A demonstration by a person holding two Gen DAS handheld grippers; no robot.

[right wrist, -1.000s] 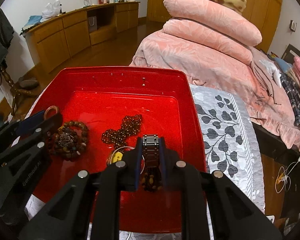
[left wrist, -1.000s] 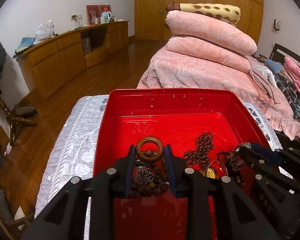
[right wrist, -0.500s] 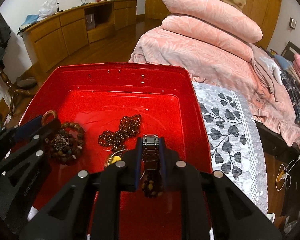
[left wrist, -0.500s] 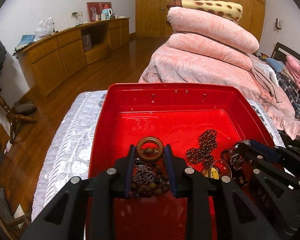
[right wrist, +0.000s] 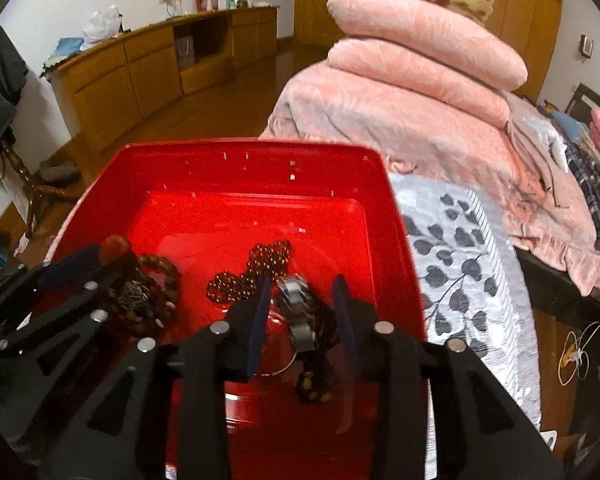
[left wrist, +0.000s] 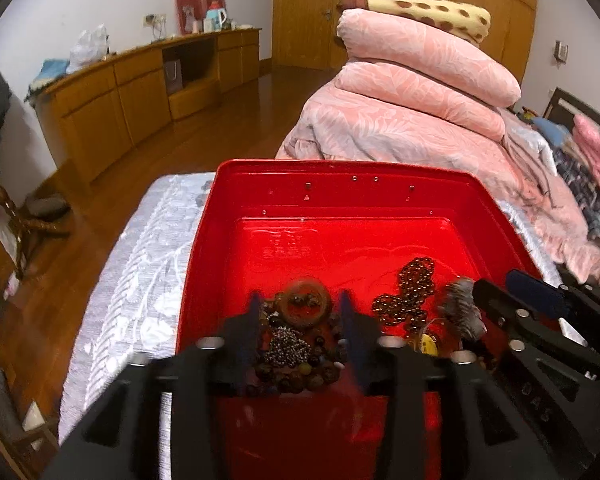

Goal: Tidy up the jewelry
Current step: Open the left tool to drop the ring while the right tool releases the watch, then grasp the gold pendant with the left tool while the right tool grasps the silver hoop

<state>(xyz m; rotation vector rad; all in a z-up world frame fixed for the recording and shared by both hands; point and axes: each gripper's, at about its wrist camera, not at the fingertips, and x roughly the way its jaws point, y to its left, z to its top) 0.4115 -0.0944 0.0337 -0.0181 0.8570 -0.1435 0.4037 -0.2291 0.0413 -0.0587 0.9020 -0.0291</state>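
Note:
A red tray [left wrist: 340, 168] lies on a patterned cloth, and both grippers hang over its near end. My left gripper [left wrist: 300, 300] has its jaws opening around a brown wooden ring [left wrist: 306, 310], which looks blurred and sits loose over a heap of bead bracelets [left wrist: 296, 360]. My right gripper [right wrist: 302, 282] is opening too. A steel watch band [right wrist: 298, 312] tilts free between its fingers above dark beads [right wrist: 314, 380] and a thin hoop [right wrist: 278, 362]. An amber bead string [right wrist: 252, 272] lies on the tray floor between the two grippers.
The grey-and-white tablecloth [right wrist: 460, 260] shows on both sides of the tray. Behind it a bed carries stacked pink quilts [left wrist: 400, 100]. Wooden cabinets [left wrist: 140, 92] line the left wall beyond a wooden floor.
Both pairs of jaws have spread apart. The wooden ring has slipped from the left pads onto the beads, and the watch band has tipped loose between the right fingers.

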